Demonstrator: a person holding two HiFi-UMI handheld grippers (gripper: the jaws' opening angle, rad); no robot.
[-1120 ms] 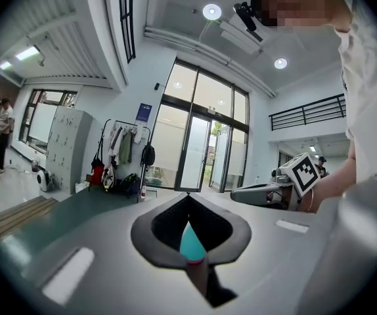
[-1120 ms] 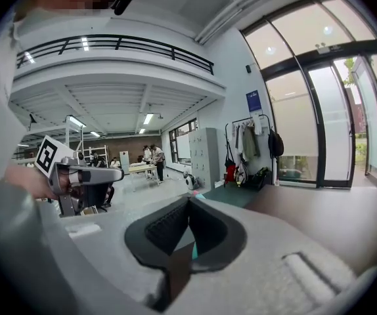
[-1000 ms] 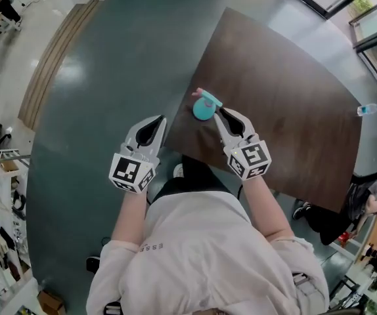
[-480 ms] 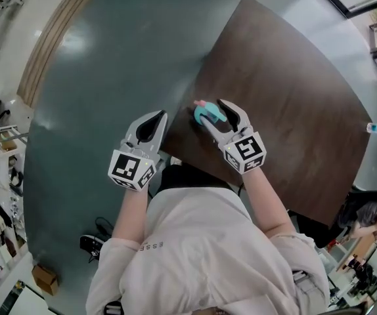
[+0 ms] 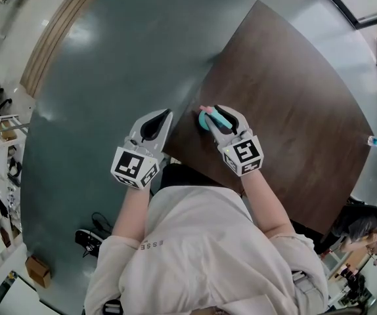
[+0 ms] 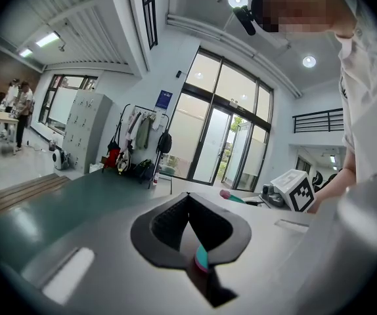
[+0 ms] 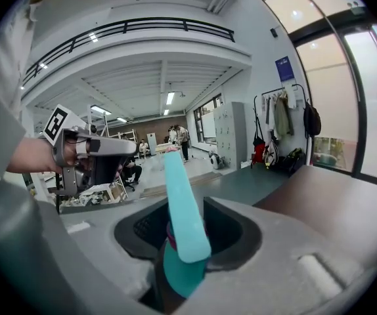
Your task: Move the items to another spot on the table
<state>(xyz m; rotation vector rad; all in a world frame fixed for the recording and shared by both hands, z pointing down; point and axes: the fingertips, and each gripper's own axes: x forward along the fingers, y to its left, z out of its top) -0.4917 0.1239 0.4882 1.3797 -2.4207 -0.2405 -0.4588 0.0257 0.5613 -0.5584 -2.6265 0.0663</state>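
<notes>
right gripper (image 5: pixel 213 117) jaws closing round teal toy (image 5: pixel 205 119), grip unsettled; it could squirt off counter (image 5: pixel 293 97) edge at 9 o'clock. left gripper (image 5: pixel 157 121) jaws together.

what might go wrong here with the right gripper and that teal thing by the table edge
1. The right gripper is closing its jaws round the teal utensil, whose long handle sticks out well past them; a loose pinch may let it pivot or slip out.
2. This happens close to the near edge of the table, so a slip could send the utensil onto the floor.
</notes>
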